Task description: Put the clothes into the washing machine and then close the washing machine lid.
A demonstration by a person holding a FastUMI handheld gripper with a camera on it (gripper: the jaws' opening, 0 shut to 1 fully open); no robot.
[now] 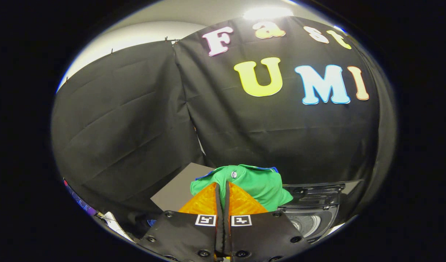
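My gripper [223, 187] has its two orange fingers [204, 202] pressed close together, pinching a green garment [257, 185] with blue trim. The cloth bunches up just past the fingertips and hangs in the air in front of the black booth wall. Below and to the right of the fingers stands the washing machine [310, 214], dark-bodied, with its lid [317, 191] raised and the pale drum [306, 223] visible inside. The garment is above the machine's left edge, apart from the drum.
A grey flat panel [179, 189] lies left of the garment, behind the fingers. Some pale objects [111, 222] sit low on the left near the booth's edge. Black cloth walls close the space behind.
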